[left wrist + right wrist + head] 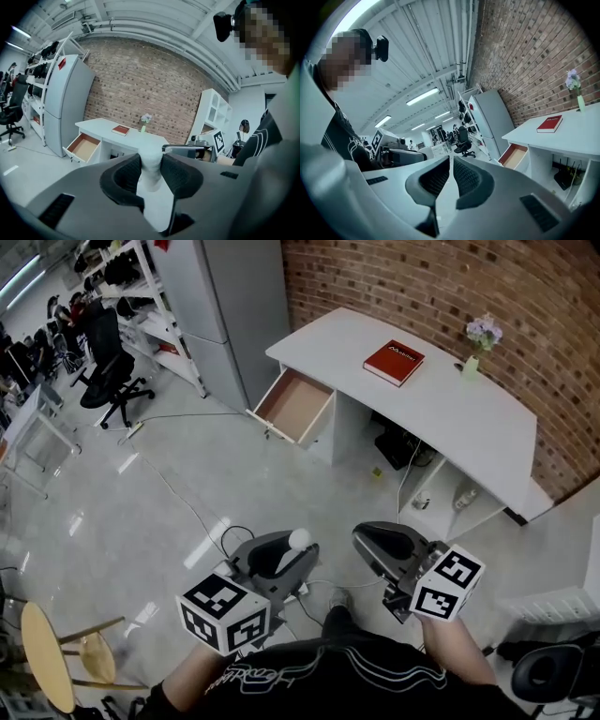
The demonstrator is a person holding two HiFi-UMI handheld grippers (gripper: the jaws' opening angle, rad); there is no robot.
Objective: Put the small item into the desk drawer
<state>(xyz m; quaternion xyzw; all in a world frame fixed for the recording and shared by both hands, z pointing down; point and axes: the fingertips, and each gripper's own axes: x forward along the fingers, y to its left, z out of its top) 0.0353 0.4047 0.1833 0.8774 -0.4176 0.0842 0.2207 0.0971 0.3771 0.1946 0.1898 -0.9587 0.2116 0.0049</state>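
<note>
The small item (299, 538) is white with a rounded top, and my left gripper (292, 549) is shut on it above the floor. In the left gripper view the item (151, 176) stands upright between the dark pads (126, 176). My right gripper (367, 538) hovers beside the left one with its jaws shut and nothing between them; the right gripper view shows the pads (436, 178) nearly touching. The white desk (441, 399) stands ahead against the brick wall. Its drawer (295, 404) is pulled out and shows a bare wooden bottom; the drawer (84, 146) also appears far ahead in the left gripper view.
A red book (394, 362) and a small vase with flowers (480, 341) sit on the desk. A tall grey cabinet (234, 306) stands left of the drawer. An office chair (112, 371), a floor cable (187, 507) and a wooden stool (47, 652) lie to the left.
</note>
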